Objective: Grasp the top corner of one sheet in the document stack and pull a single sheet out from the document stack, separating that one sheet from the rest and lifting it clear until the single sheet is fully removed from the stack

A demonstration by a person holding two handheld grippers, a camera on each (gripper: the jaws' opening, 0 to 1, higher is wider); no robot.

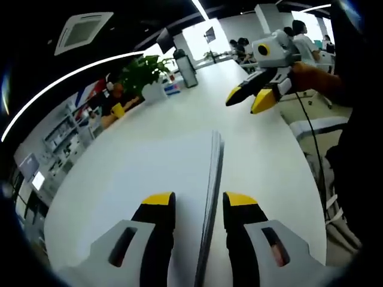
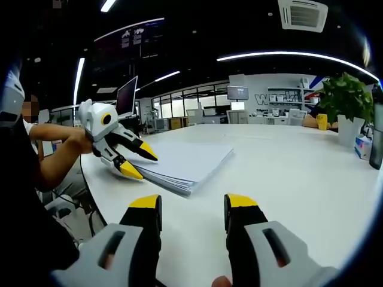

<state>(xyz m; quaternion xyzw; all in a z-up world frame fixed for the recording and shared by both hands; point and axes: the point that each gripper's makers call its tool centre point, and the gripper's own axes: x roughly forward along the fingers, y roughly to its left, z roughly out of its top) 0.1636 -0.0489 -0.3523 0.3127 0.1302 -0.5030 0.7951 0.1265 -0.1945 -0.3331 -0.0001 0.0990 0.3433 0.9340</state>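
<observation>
Left gripper view: left gripper (image 1: 197, 203) is sitting w/ jaws apart, straddling the document stack (image 1: 212, 179) edge, nothing clamped. Stack is lying flat on the white table (image 1: 137, 161). Right gripper (image 2: 194, 206) is hovering wide open, empty, near the stack's corner.

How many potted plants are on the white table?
1. The potted plant stands at the far end of the table, beyond the paper stack; in the left gripper view, far left.

Both tongs (image 1: 199, 200) (image 2: 191, 202) open, apart
</observation>
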